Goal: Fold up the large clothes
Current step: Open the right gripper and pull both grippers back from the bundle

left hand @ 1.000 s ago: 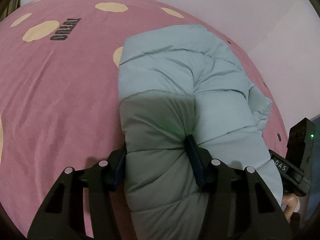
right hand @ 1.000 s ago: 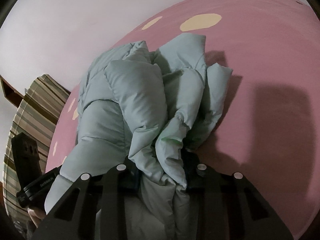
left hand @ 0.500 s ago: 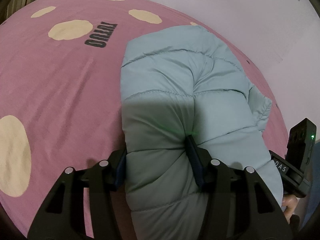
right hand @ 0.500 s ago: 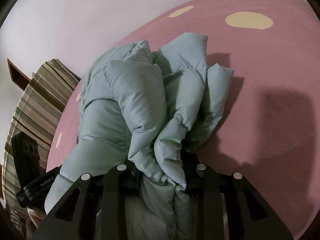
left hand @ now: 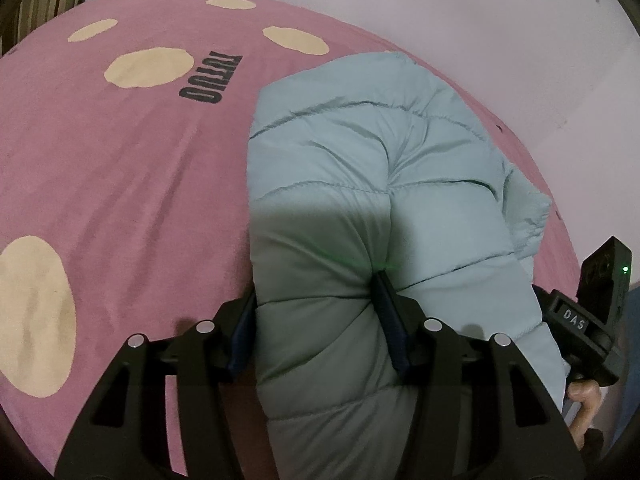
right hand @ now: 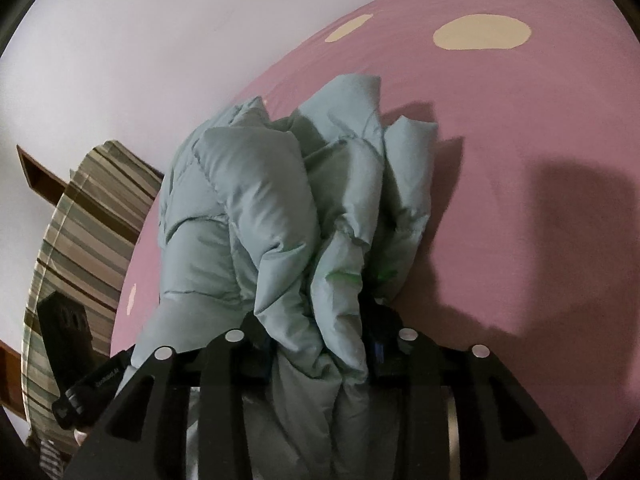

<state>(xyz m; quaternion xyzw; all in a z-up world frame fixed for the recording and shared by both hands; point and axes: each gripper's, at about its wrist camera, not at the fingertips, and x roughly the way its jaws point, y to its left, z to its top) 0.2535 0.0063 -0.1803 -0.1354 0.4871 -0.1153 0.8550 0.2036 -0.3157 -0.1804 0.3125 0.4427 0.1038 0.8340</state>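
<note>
Lying on pink bedspread (left hand: 120, 184): one pale blue puffer jacket (left hand: 360, 184), bunched. Two grippers, both clamped on jacket. Left gripper (left hand: 316, 320) pinched quilted edge between its two fingers; right gripper (right hand: 320, 336) squeezed gathered folds. Six cream spots (left hand: 148, 68) counted on bedspread in left view, three in right view. Dark lettering (left hand: 212, 78) on bedspread, upside down, unclear. Right gripper's body read "DAS" (left hand: 575, 314). One striped cushion (right hand: 80, 232) beside bed.

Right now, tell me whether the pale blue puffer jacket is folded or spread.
Folded: the pale blue puffer jacket is doubled into a thick bundle on the pink bedspread.
</note>
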